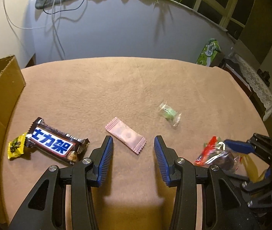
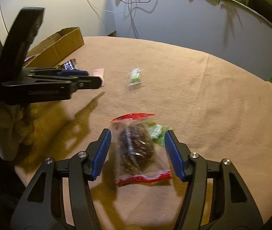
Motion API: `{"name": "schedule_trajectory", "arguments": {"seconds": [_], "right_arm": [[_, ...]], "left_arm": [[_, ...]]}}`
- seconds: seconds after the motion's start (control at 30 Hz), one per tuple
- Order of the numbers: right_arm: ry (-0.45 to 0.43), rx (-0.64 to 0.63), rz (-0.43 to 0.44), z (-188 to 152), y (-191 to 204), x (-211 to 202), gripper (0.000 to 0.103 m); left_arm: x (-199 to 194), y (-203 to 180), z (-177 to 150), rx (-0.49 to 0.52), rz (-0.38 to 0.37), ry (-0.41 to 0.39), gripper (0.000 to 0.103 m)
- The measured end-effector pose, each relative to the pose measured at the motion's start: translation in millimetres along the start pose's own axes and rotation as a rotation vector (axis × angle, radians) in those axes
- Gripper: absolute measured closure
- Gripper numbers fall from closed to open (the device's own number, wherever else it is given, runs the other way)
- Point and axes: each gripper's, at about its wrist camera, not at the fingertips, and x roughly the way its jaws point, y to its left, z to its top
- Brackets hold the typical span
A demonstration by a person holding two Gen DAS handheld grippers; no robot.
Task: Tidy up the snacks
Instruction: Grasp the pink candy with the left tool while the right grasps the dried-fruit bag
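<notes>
Left wrist view: surface (image 1: 116,80) draped in tan cloth, pale wall behind, cardboard box (image 1: 0,88) at far left. Left hand-held gripper (image 1: 133,143) spread, nothing between the pads, aimed at the pink sachet (image 1: 125,135) lying flat just beyond the tips. Chocolate bar (image 1: 55,142) and yellow candy (image 1: 17,145) to the left, near the box; clear green candy (image 1: 170,113) farther off to the right

Right wrist view: same cloth, box (image 2: 63,42) far left. Right hand-held gripper (image 2: 137,137) straddling the clear nut packet (image 2: 136,149) with red ends, pads flanking but seemingly not yet pinching it; some motion blur, so contact unsure. Green wrapper (image 2: 158,132) tucked by the right pad

Step in hand, judged: twin pick-up of loose snacks. Next likely needs: lowering left onto the sachet, squeezing right on the packet, carrying toward the box
</notes>
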Motion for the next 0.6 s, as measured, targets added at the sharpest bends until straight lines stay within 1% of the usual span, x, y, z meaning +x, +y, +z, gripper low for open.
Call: {"name": "schedule_trajectory", "arguments": {"seconds": [0.03,0.23,0.37,0.4,0.43,0.47,0.53,0.6], "right_arm": [[0.003,-0.003,0.007,-1,1,1,0.046],[-0.003,-0.018,0.013,-3,5,1,0.046],[-0.003,-0.035,-0.007,-2,7,5,0.046],[-0.003,-0.044,-0.014,-2,9,5,0.046],[-0.002,-0.052,-0.019,-2,10,6,0.046],[-0.001,-0.058,-0.023,-1,11,6,0.046],[0.0,-0.067,-0.035,0,14,8,0.048],[-0.001,-0.069,-0.047,0,15,8,0.055]], "left_arm": [[2,0,1,0.0,0.004,0.001,0.06],[8,-3,6,0.006,0.038,-0.002,0.06],[13,-14,6,0.067,0.089,-0.006,0.06],[13,-17,5,0.087,0.103,-0.007,0.063],[14,-20,4,0.105,0.116,-0.008,0.07],[14,-23,3,0.124,0.126,-0.009,0.072],[14,-24,2,0.141,0.128,-0.009,0.085],[14,-24,2,0.151,0.133,-0.011,0.085]]}}
